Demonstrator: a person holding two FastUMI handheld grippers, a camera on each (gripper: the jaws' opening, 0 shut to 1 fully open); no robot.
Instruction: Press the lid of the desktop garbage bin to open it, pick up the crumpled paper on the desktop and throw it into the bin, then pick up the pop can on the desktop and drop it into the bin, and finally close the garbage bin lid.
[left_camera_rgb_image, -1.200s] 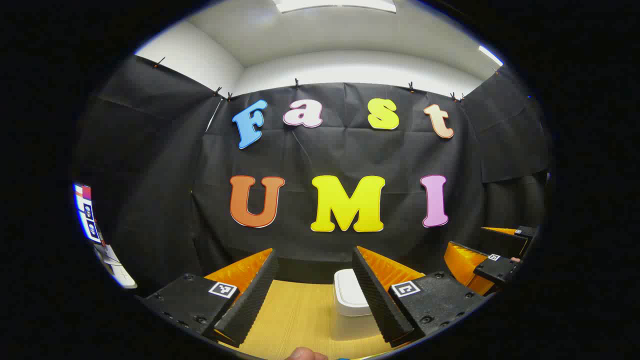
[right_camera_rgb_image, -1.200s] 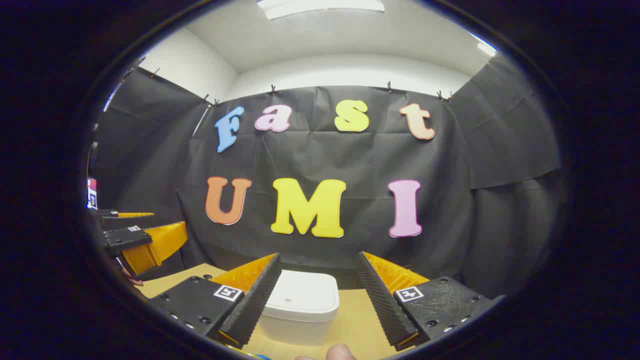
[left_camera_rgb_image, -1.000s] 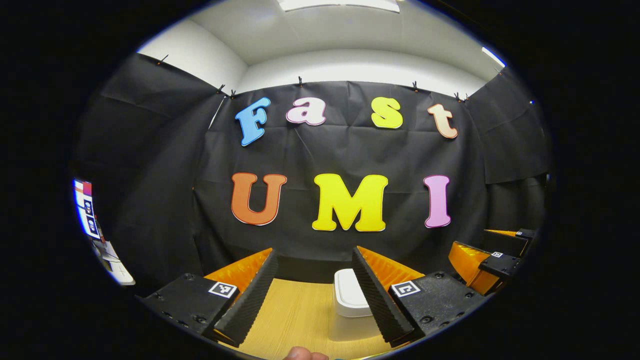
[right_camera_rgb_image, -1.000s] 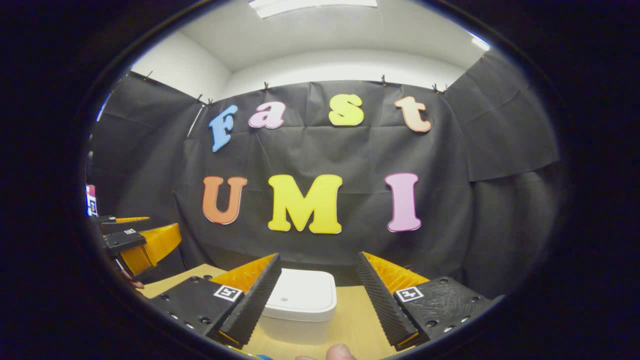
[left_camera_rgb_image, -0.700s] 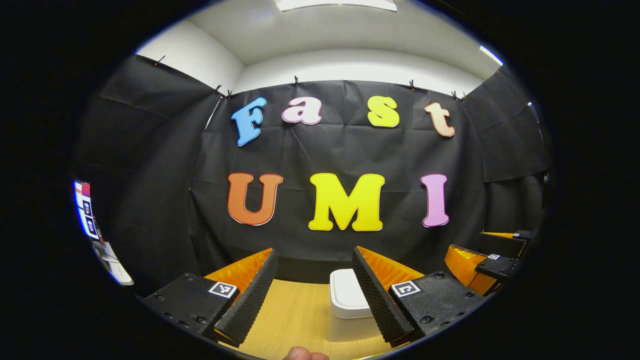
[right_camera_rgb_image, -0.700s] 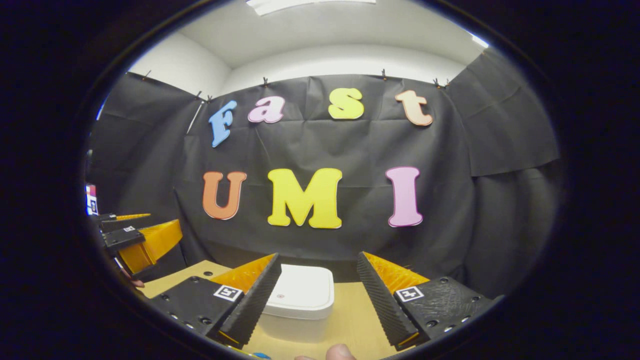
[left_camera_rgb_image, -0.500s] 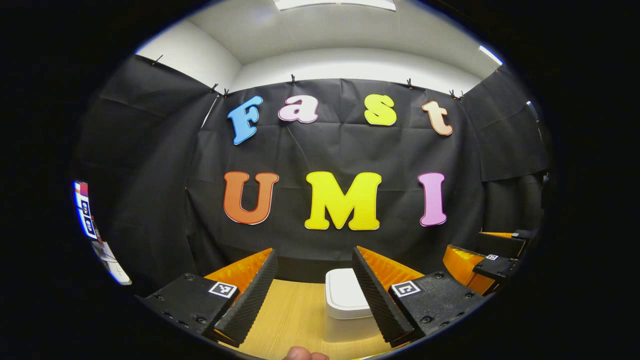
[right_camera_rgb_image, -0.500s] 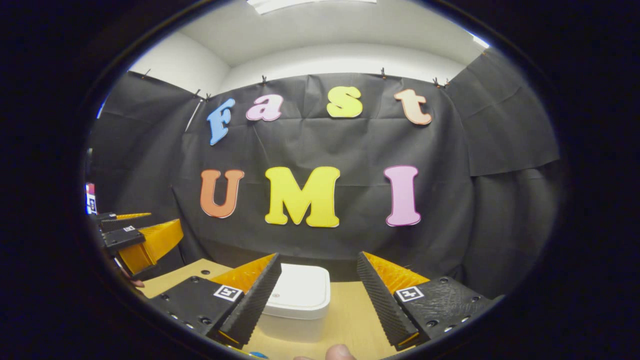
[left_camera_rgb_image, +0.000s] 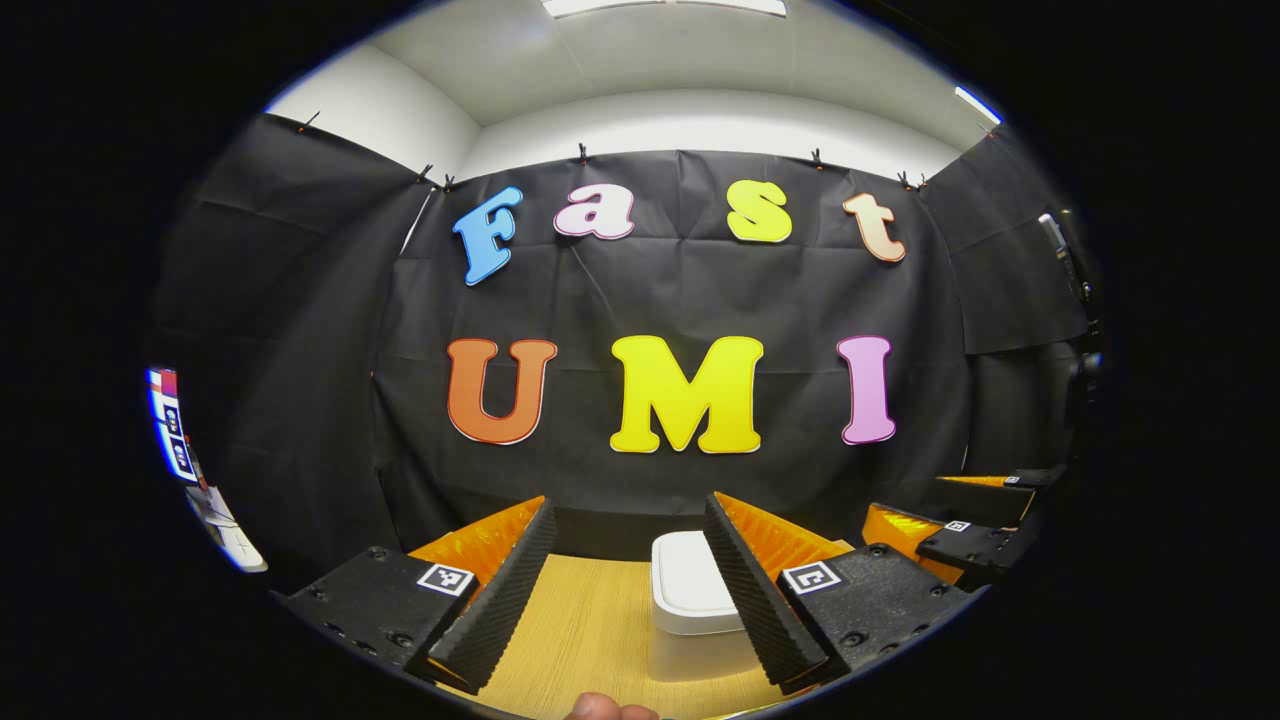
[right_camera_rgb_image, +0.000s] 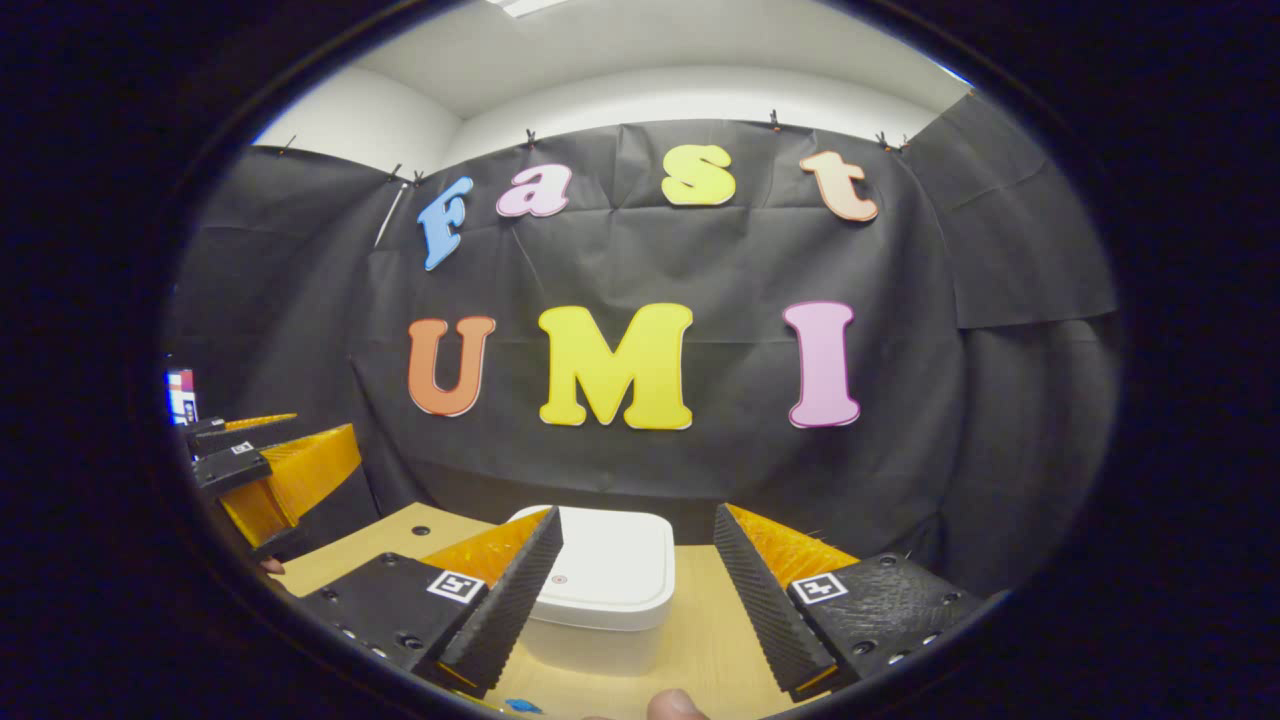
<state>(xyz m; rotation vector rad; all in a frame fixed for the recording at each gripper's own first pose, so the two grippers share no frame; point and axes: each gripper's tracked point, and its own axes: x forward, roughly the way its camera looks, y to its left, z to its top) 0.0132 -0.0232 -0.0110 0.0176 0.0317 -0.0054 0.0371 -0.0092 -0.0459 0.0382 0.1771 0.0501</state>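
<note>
On the wooden counter (right_camera_rgb_image: 700, 640), one white bin (right_camera_rgb_image: 600, 590) with lid down, partly hidden behind the right gripper (right_camera_rgb_image: 635, 590), jaws spread and empty, left gripper (left_camera_rgb_image: 625, 590) likewise spread, fingertip (right_camera_rgb_image: 672, 706) cut off below.

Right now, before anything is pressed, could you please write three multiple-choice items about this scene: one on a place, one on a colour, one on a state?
1. In the right gripper view, where does the garbage bin stand?
A. on the wooden desktop
B. on the floor
C. on a shelf

2. What colour is the bin's lid?
A. red
B. white
C. green

3. How is the lid?
A. shut flat on the bin
B. standing open
C. lying beside the bin

Answers: 1 A, the bin rests on the desktop ahead of the open right gripper. 2 B, lid and body look white. 3 A, the lid sits flat on the body with no opening seen; the left gripper is open too.
</note>
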